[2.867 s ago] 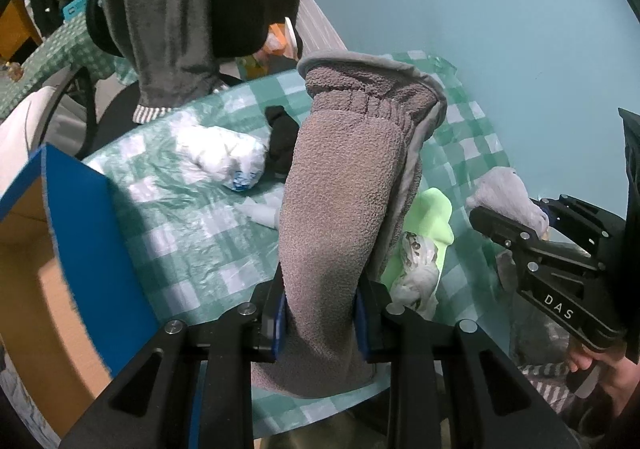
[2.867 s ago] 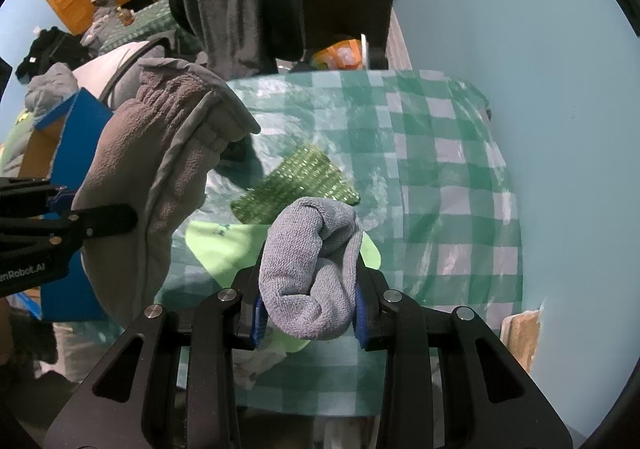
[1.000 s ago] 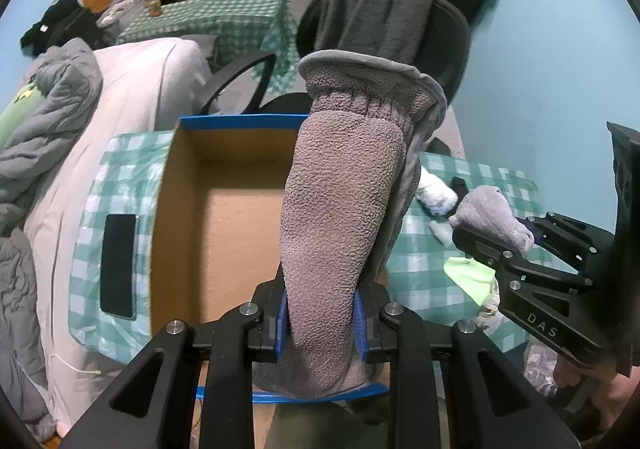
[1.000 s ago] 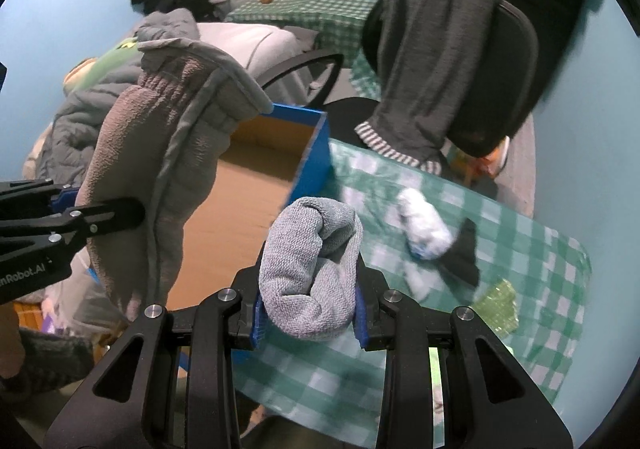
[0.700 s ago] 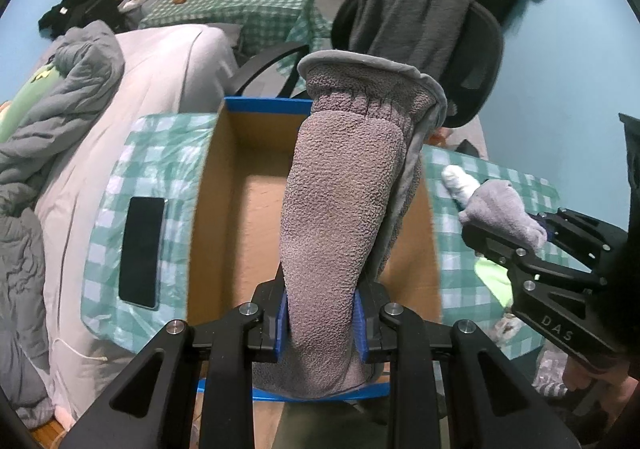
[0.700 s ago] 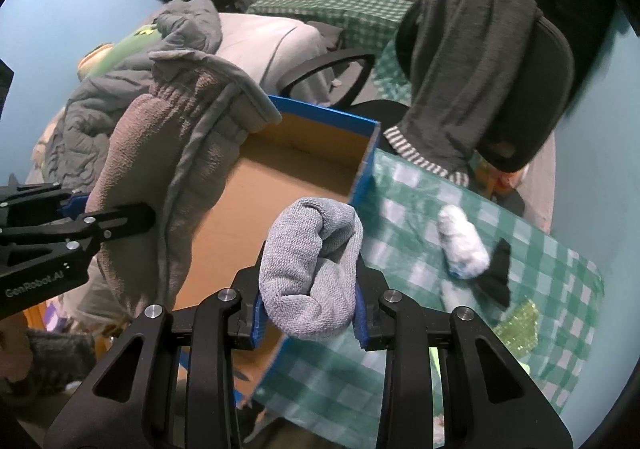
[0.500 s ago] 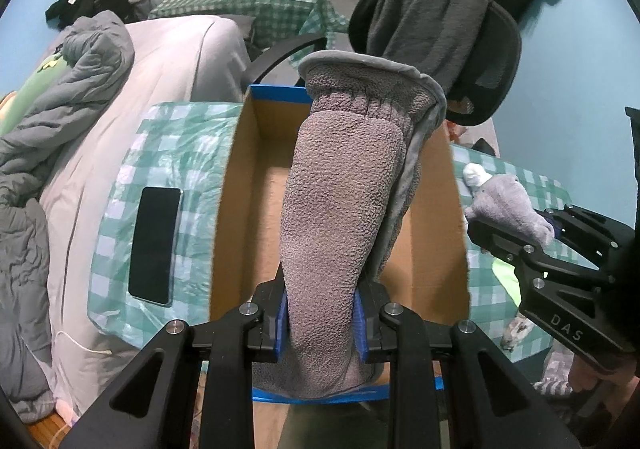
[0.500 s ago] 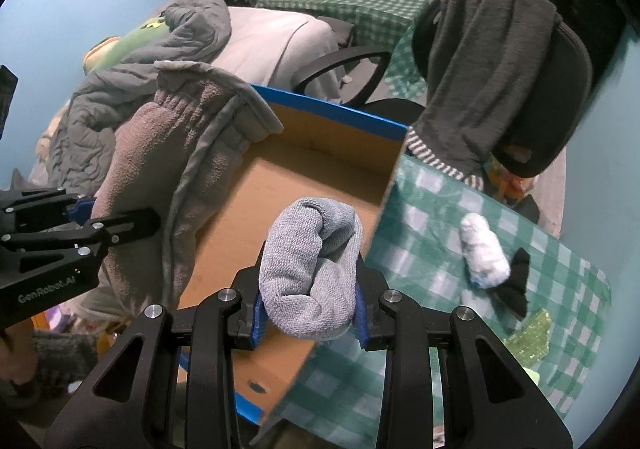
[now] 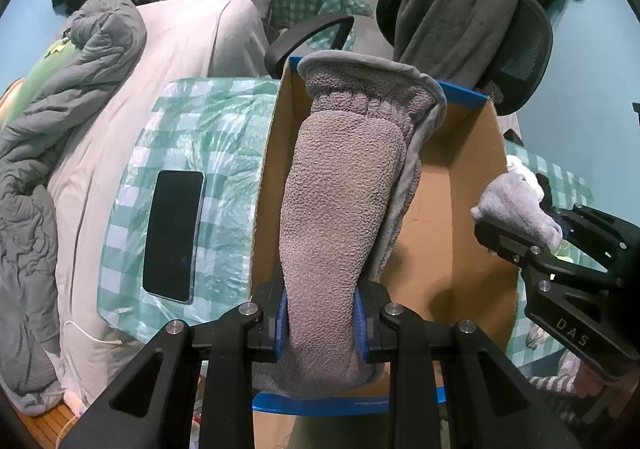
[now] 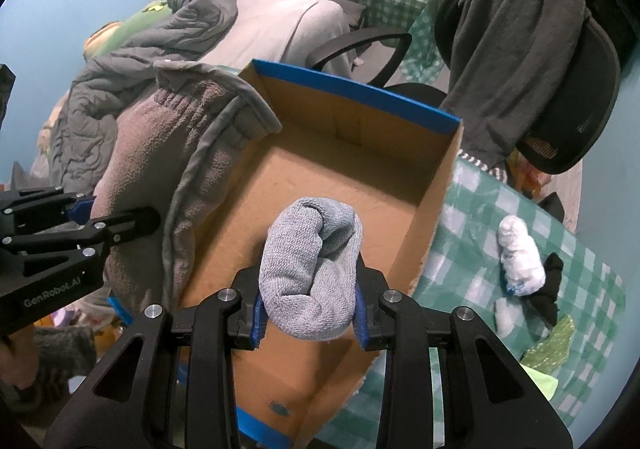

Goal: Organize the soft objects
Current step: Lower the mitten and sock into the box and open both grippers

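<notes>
Both close above box, seemingly.

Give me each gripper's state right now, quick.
Left gripper: closed on the fuzzy brown-grey mitten.
Right gripper: closed on the rolled grey sock.

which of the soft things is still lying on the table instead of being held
The white rolled bundle on the checked tablecloth right of the cardboard box; the brown fleece mitten and grey rolled sock are clamped in grippers.

The fuzzy brown-grey fleece mitten, standing up between the left jaws, is blocking much of the blue-rimmed cardboard box's floor beyond them. The rolled grey knit sock between the right jaws is covering the floor just ahead.
</notes>
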{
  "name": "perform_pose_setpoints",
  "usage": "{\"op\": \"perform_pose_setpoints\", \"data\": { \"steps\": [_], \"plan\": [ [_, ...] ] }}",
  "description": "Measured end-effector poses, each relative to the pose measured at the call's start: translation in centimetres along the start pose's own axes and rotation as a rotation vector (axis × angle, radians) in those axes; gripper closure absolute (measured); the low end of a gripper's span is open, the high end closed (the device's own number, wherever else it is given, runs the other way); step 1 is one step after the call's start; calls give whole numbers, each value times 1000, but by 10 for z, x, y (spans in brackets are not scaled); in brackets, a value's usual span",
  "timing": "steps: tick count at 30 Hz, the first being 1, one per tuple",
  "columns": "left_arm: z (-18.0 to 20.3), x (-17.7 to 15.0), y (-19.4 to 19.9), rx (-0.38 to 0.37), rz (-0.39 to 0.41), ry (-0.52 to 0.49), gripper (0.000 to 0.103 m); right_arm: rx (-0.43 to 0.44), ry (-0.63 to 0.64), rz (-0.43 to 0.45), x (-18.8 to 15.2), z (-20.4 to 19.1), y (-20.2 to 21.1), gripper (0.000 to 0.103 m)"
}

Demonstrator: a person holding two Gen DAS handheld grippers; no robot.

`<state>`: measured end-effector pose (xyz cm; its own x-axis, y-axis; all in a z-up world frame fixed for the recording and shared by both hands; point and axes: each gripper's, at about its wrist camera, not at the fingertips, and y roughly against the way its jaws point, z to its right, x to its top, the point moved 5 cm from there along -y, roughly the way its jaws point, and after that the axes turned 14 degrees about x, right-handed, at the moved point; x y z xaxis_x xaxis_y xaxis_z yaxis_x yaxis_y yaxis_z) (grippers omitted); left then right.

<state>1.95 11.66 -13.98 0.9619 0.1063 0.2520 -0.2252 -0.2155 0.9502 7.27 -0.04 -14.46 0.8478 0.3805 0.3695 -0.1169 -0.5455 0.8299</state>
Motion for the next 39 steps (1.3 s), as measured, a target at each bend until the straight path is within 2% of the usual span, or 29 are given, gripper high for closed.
{"op": "perform_pose_setpoints", "data": {
  "steps": [4,9,12,14,20,35,39],
  "plan": [
    [-2,0,-5,11,-13,-9,70,-1,-14,-12,0,2,-5,70],
    [-2,1,-6,29,-13,-17,69,-12,-15,-11,2,0,-5,67],
    [-4,1,-6,38,-12,-14,64,-17,-17,-8,2,0,-3,60],
    [-4,1,-7,46,-14,-17,57,-16,-20,-7,2,1,-2,54],
    [-3,-1,-5,51,-16,-17,56,-18,-28,12,1,2,6,39],
    [24,-2,19,17,17,-59,51,-47,-86,58,-13,22,39,35],
    [37,-1,27,8,32,-84,46,-58,-106,68,-19,29,49,35]
  ]
}}
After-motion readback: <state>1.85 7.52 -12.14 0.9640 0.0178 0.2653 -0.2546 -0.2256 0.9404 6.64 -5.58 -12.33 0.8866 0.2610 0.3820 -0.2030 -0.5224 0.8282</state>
